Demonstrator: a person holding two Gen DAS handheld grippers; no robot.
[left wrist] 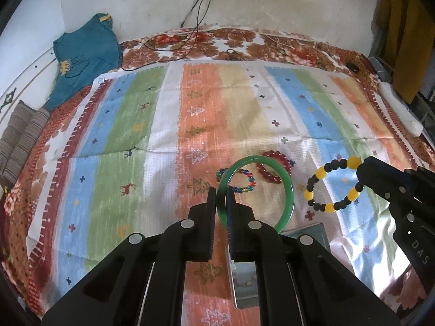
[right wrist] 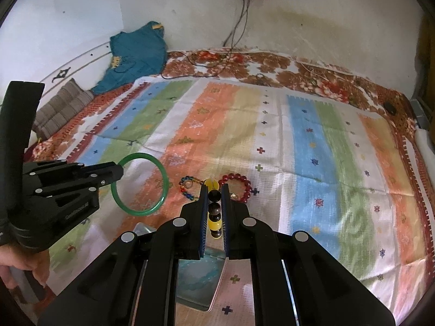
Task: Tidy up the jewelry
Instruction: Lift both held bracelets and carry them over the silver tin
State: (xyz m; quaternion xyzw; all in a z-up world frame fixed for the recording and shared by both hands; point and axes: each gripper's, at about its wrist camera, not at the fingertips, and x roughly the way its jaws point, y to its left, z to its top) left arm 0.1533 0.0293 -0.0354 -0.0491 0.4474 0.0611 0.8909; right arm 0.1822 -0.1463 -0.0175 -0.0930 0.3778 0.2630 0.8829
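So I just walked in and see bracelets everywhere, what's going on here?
A person is sorting jewelry on a striped cloth with two handheld grippers. The left gripper has its jaws shut on a green bangle, the right gripper on a yellow-and-black bead bracelet. A red bead bracelet and a multicolored one lie on the cloth.

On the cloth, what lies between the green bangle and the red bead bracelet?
The small multicoloured bead bracelet lies between the green bangle and the red bead bracelet; the right wrist view shows this most clearly.
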